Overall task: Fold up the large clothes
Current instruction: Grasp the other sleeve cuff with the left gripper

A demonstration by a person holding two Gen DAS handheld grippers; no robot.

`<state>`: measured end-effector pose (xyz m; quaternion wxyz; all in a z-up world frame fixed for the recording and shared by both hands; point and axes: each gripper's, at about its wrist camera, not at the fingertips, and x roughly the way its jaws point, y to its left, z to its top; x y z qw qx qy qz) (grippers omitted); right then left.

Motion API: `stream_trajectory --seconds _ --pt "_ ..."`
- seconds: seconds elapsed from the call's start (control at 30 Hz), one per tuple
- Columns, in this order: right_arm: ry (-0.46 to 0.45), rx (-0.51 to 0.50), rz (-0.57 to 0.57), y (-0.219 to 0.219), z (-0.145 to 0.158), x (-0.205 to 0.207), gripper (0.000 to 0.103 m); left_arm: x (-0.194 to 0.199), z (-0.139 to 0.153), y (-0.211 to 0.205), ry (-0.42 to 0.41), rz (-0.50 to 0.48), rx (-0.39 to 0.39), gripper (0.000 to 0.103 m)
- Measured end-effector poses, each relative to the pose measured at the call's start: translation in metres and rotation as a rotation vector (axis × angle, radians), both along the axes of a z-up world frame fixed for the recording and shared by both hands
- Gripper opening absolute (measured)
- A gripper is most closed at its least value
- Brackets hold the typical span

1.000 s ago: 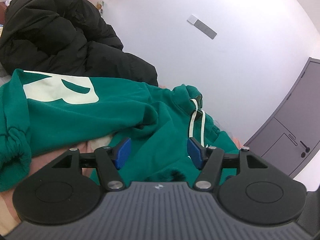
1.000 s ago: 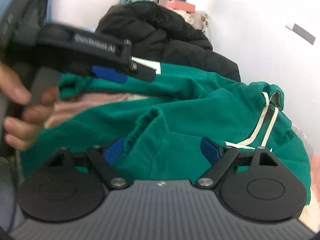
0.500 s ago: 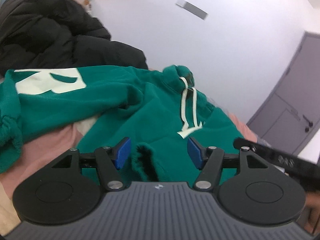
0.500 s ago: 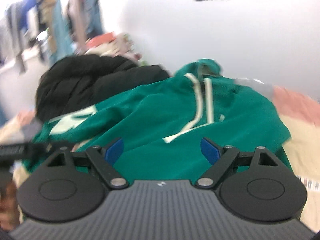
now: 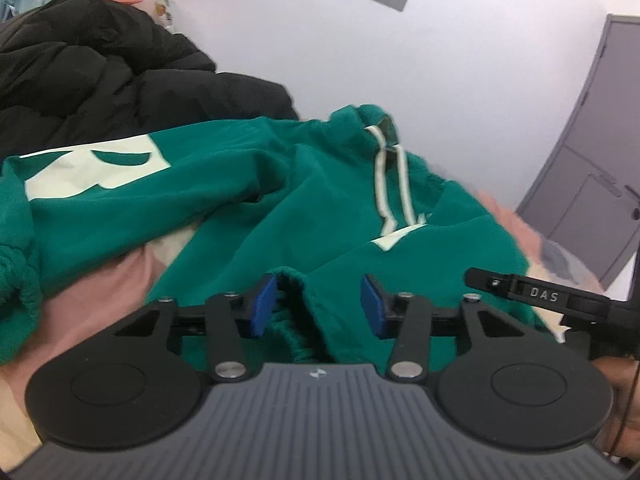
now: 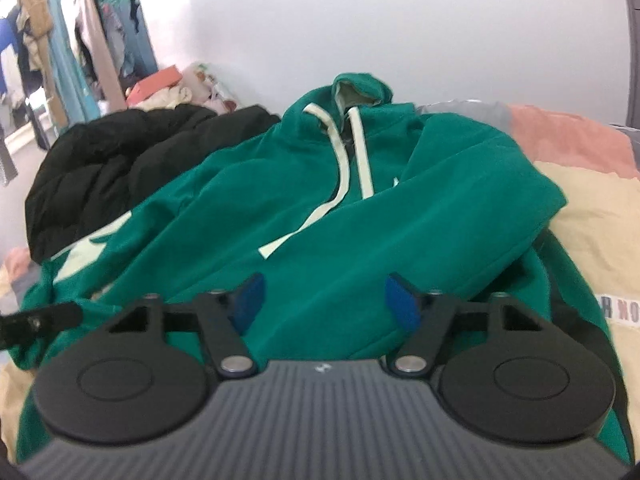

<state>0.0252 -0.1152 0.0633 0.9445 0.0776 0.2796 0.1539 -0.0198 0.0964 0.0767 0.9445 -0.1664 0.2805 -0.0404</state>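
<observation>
Green hoodie (image 6: 320, 216) spread front-up on the bed, hood (image 6: 360, 88) toward the white wall, cream drawstrings (image 6: 352, 160) trailing down the chest. One sleeve thrown out toward the black puffer jacket (image 6: 132, 156) piled just beside the hoodie; big cream letter (image 5: 96, 168) showing on that sleeve. Ribbed cuff (image 5: 292, 312) lying over the hoodie's front near the hem.

Left gripper (image 5: 318, 306) now brought up to that cuff, a second ago over plain body cloth. Jaws just been closing, now at a middling gap, cuff between the blue pads but not yet pinched.

Right gripper (image 6: 324, 300) swung round from the bunched sleeve to face the hoodie's chest squarely, level with the hem. Jaws likewise just been closing, half-wide, nothing clamped, cloth only lying beyond them.

Probably both lining up grips for the first fold; nothing folded so far. Pink and cream bedding (image 6: 580, 208) beyond the hoodie's far shoulder.
</observation>
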Motion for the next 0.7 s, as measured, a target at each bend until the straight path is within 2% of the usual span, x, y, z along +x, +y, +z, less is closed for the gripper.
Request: stream_trajectory --seconds 0.03,0.13,0.33,0.47,0.7 --pt "0.001 -0.007 0.003 0.001 -0.002 0.002 0.051 0.002 -0.002 0.001 0.011 0.010 0.009 0.047" --pt "0.008 -0.048 0.009 0.005 -0.009 0.010 0.039 0.007 -0.010 0.001 0.040 0.027 0.036 0.046" --pt "0.035 -0.103 0.020 0.010 -0.024 0.015 0.038 0.014 -0.026 0.000 0.133 0.046 0.097 0.046" --pt "0.077 -0.155 0.027 0.014 -0.037 0.020 0.037 0.019 -0.037 0.003 0.203 0.057 0.079 0.046" --pt "0.081 -0.172 0.021 0.015 -0.041 0.016 0.037 0.003 -0.020 0.007 0.102 0.066 0.042 0.048"
